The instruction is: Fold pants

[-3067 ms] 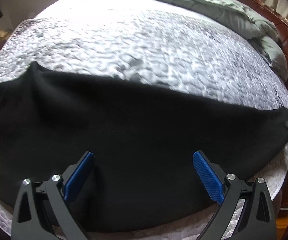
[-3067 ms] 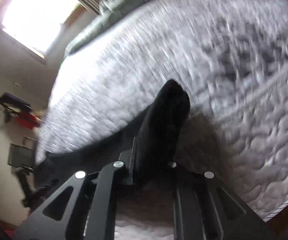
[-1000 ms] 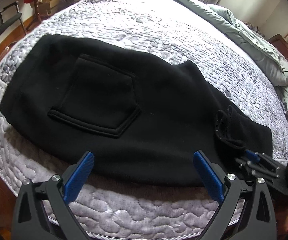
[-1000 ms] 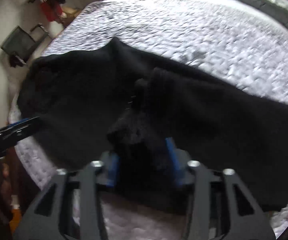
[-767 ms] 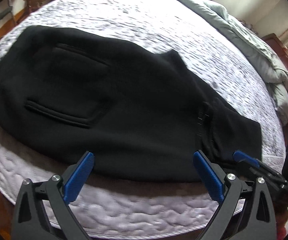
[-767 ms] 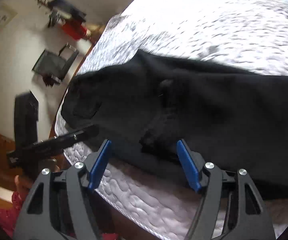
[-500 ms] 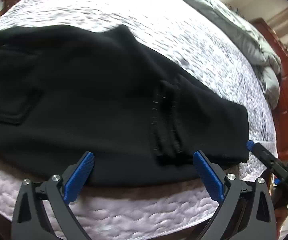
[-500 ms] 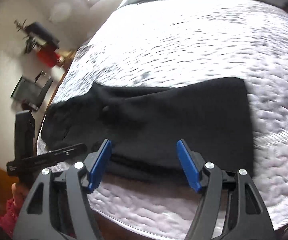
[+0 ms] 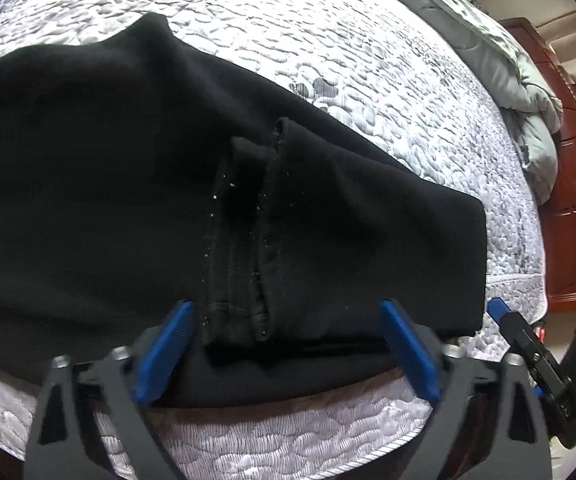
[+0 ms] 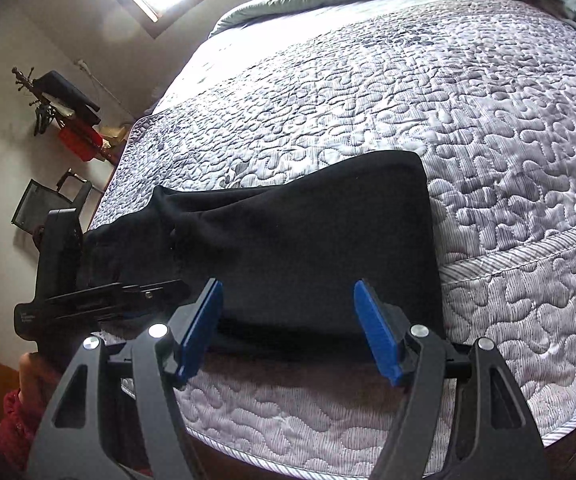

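Nearest, the left gripper (image 9: 285, 350) and right gripper (image 10: 290, 326) hang with jaws spread wide, grasping nothing. Just beyond lie black pants (image 9: 127, 184), folded on the quilted bed (image 10: 428, 92) near its edge. A grey duvet (image 9: 500, 52) is bunched at the far side.

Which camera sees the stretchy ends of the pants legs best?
The left wrist view. The leg cuffs lie right in front of the left tongs, stitching visible, atop the black pants. The right wrist view shows them only far left, dark and partly behind the other tool.
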The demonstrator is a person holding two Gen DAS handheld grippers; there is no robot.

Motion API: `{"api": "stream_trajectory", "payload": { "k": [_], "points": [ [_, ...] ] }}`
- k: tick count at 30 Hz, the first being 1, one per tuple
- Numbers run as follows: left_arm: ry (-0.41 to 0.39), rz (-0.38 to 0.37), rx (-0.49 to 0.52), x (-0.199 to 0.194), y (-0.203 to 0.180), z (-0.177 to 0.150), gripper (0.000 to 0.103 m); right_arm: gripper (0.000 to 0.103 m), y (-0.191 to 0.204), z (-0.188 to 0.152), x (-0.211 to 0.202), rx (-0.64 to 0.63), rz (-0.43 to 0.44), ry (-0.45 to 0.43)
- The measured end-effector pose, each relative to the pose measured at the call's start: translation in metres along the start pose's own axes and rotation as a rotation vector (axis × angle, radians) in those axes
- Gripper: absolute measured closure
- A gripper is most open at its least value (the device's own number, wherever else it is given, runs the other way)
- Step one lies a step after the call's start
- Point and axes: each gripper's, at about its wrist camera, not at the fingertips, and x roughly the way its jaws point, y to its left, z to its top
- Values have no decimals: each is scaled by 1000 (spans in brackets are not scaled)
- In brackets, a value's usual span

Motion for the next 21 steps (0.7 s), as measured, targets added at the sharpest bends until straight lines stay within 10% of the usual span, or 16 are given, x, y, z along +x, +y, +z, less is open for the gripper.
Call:
{"api": "stream_trajectory", "payload": {
  "k": [5, 9, 21],
  "points": [
    [-37, 92, 16, -4, 1, 0, 73, 35, -4, 2, 1, 10, -29, 2],
    [-84, 106, 51, -12, -4, -4, 89, 34, -10, 2, 7, 33, -16, 20],
    [-120, 200, 101, -17, 13, -8, 89, 25, -6, -2, 51, 9, -71, 160]
  ]
}}
